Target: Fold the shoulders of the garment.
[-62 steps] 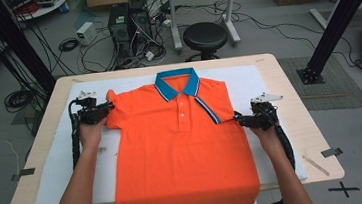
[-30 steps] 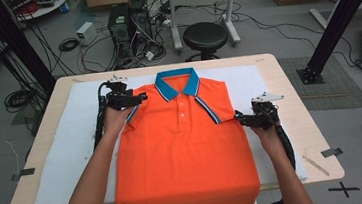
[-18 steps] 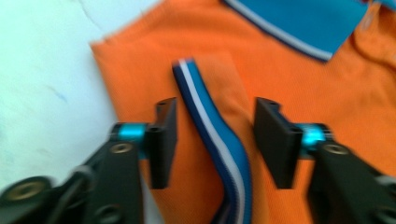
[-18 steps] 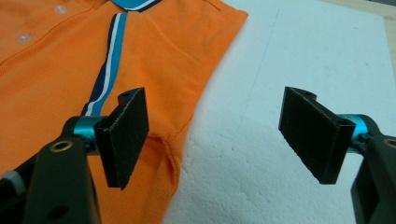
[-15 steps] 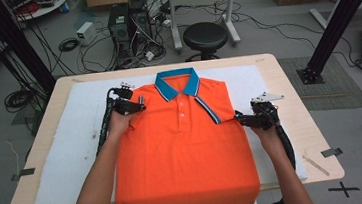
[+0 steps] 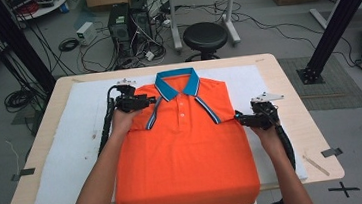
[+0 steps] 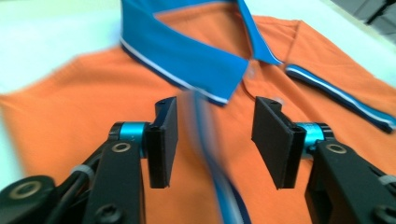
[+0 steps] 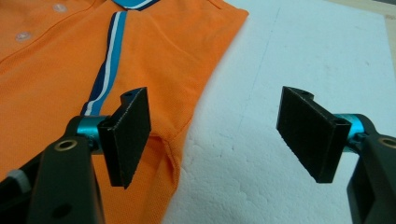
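The orange polo shirt (image 6: 186, 151) is lying flat on the white foam pad (image 6: 74, 157), looking soft and floppy, so I'd be pinching folded edges; left gripper (image 6: 150, 101) has just been reopening over the sleeve, nothing held, right gripper (image 6: 239, 117) is gaping wide.

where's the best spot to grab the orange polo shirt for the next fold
Probably the folded side edge of the orange polo shirt, near the shoulders. It lies flat on the white foam sheet, so slide a claw in low from the outside; the right claw sits open there.
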The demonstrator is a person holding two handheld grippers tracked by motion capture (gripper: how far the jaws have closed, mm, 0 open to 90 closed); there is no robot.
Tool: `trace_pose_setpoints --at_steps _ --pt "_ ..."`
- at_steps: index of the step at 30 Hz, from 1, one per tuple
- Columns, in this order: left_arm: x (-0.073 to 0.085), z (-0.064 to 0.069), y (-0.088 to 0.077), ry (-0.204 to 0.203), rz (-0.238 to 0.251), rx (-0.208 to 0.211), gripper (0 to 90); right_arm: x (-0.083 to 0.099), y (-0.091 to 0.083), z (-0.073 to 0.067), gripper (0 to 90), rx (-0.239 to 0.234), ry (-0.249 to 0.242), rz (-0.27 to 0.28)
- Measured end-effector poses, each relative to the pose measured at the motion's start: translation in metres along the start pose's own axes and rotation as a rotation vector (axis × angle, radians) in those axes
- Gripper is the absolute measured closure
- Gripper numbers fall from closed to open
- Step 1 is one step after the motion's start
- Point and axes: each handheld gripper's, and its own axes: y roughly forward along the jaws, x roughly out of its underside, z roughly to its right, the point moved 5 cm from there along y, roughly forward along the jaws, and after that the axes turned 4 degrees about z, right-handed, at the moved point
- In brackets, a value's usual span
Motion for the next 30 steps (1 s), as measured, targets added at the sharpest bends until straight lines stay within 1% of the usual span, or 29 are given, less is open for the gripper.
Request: trace_pose_setpoints --at_steps 1,2,4,6,7,10,11,13,14,15,17,18,19,20,21,22,23,24,25,26,27,28,29,30 --pt "0.000 -0.002 -0.001 0.008 -0.004 -0.032 55.1 0.000 0.000 0.000 26.4 -0.001 -0.001 0.000" --pt "0.001 -0.005 -0.002 0.010 -0.014 -0.051 59.6 0.000 0.000 0.000 26.4 -0.001 -0.003 0.000" --pt "0.003 -0.007 -0.002 0.023 -0.029 -0.081 63.8 0.000 0.000 0.000 26.5 -0.001 -0.002 0.000" --pt "0.008 -0.007 0.000 0.035 -0.049 -0.086 68.1 0.000 0.000 0.000 26.5 -0.003 -0.002 -0.001" --pt "0.011 -0.006 0.002 0.041 -0.058 -0.081 69.5 0.000 0.001 0.000 26.4 -0.002 -0.002 -0.002" --pt "0.018 0.000 0.009 0.080 -0.097 -0.081 73.7 0.000 0.001 0.000 26.4 -0.003 -0.003 -0.002" --pt "0.021 0.003 0.012 0.101 -0.113 -0.085 74.8 0.000 0.001 -0.001 26.4 -0.002 -0.003 -0.003" --pt "0.023 0.007 0.015 0.122 -0.130 -0.085 78.1 0.000 0.001 -0.001 26.4 -0.003 -0.003 -0.002" --pt "0.025 0.010 0.018 0.134 -0.137 -0.082 78.1 0.000 0.001 -0.001 26.4 -0.003 -0.003 -0.002" --pt "0.027 0.013 0.020 0.157 -0.148 -0.080 78.2 0.000 0.001 0.000 26.5 -0.003 -0.003 -0.002" --pt "0.029 0.017 0.024 0.176 -0.160 -0.073 78.1 0.000 0.000 0.000 26.4 -0.004 -0.002 -0.001" --pt "0.031 0.019 0.026 0.193 -0.171 -0.063 78.1 0.000 0.000 0.000 26.4 -0.005 -0.002 -0.001" --pt "0.031 0.020 0.026 0.205 -0.171 -0.064 78.1 0.000 0.000 0.000 26.4 -0.005 -0.002 -0.001" --pt "0.031 0.020 0.026 0.205 -0.172 -0.056 78.0 0.000 0.000 0.000 26.5 -0.005 -0.002 -0.001" --pt "0.031 0.020 0.025 0.191 -0.168 -0.040 74.8 0.000 0.001 -0.001 26.4 -0.005 -0.001 -0.002" --pt "0.031 0.019 0.023 0.179 -0.161 -0.024 74.8 0.000 0.001 -0.001 26.4 -0.005 -0.001 -0.002" --pt "0.029 0.019 0.021 0.153 -0.139 -0.002 65.3 0.000 0.001 -0.001 26.4 -0.007 -0.003 -0.003" --pt "0.028 0.018 0.018 0.134 -0.121 0.006 65.3 0.000 0.001 -0.001 26.4 -0.007 -0.003 -0.003" --pt "0.027 0.017 0.015 0.110 -0.097 0.011 57.6 0.000 0.001 -0.001 26.4 -0.008 -0.004 -0.004" --pt "0.026 0.014 0.008 0.060 -0.048 0.018 41.0 0.000 0.001 -0.002 26.4 -0.016 -0.003 -0.003" --pt "0.026 0.014 0.008 0.060 -0.048 0.018 37.6 0.000 0.001 -0.002 26.3 -0.018 -0.004 -0.003" --pt "0.026 0.012 0.004 0.044 -0.024 0.022 37.6 0.000 0.001 -0.002 26.3 -0.018 -0.004 -0.003" --pt "0.027 0.009 0.000 0.016 0.009 0.027 27.3 0.000 0.001 -0.003 26.2 -0.030 -0.005 -0.001" --pt "0.027 0.008 -0.003 0.005 0.031 0.030 24.3 0.000 0.001 -0.003 25.1 -0.032 -0.005 -0.002"
